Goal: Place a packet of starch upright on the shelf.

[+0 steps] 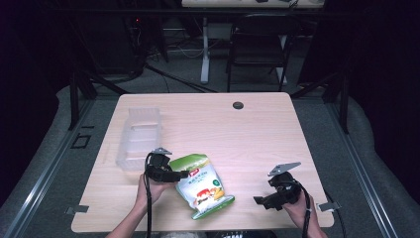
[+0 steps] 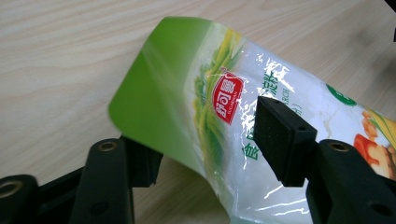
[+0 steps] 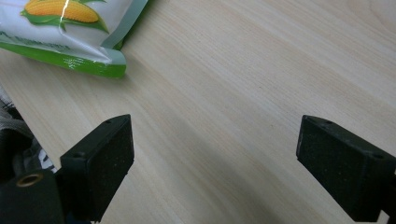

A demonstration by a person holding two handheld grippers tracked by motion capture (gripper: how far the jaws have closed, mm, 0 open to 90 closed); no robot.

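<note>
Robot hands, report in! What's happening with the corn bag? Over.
Left gripper jaws open around green bag corner. Right gripper open, idle over table. Clear plastic tray nearby, not blocking.

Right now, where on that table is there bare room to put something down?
The far half of the table, from the clear tray to the right edge, is bare. The near edge is crowded: left gripper, green-and-white bag, right gripper.

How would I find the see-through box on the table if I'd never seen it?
Start at the wooden table and look to its left edge. The box lies there, just beyond the left gripper. It is clear plastic, unlike the green and white bag beside it.
</note>
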